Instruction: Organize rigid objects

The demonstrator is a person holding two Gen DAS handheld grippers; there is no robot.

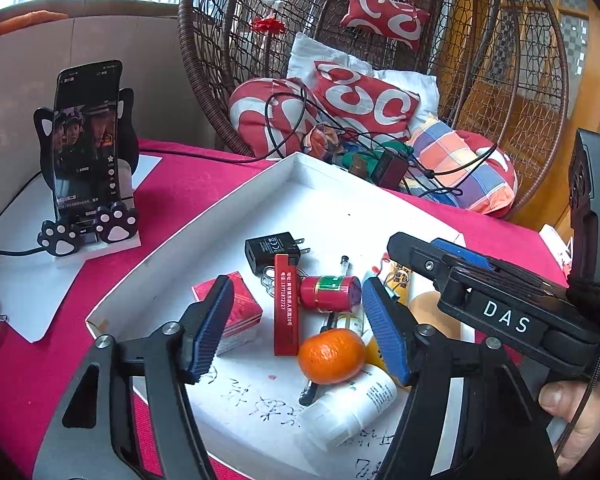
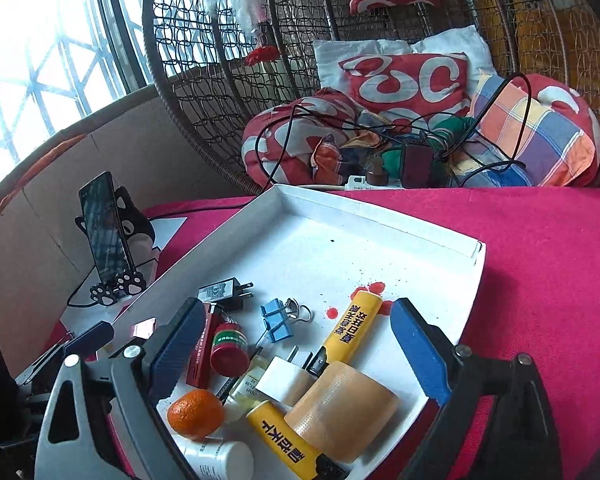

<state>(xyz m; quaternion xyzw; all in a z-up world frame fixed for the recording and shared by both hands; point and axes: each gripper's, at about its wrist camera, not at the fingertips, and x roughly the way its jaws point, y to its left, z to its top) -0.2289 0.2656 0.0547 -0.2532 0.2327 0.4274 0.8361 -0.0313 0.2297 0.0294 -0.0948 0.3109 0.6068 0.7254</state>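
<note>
Both tongs hang over a white tray [image 2: 380, 216] on a bench w/ a pink cloth [image 2: 540, 264]. Left tongs [image 1: 296, 328] are spread wide, nothing between the blue pads; right tongs [image 2: 300, 352] also wide and empty. In the left wrist view the right tool reaches in from the right side, a hand [image 1: 576, 420] gripping its handle.

Tray contents sit crowded at the near end, far half bare. Orange [image 1: 331, 356] lies near the front, touching a white bottle [image 1: 352, 408] on its side. Behind it: red lighter [image 1: 286, 304] lying lengthwise, red canister w/ green label [image 1: 330, 293] just beside it, black charger [image 1: 272, 250] further back, red box [image 1: 232, 312] on the left under the left pad. Right wrist view adds blue binder clips [image 2: 276, 320], two yellow tubes [image 2: 354, 326] w/ black print, a tan tape roll [image 2: 344, 408], a white plug [image 2: 280, 380], and red spots on the tray floor.

Off the tray, left: a phone [image 1: 86, 140] upright in a cat-paw stand [image 1: 88, 232], screen lit. Behind the bench, a wicker chair [image 1: 500, 60] w/ red-white cushions and cables.
</note>
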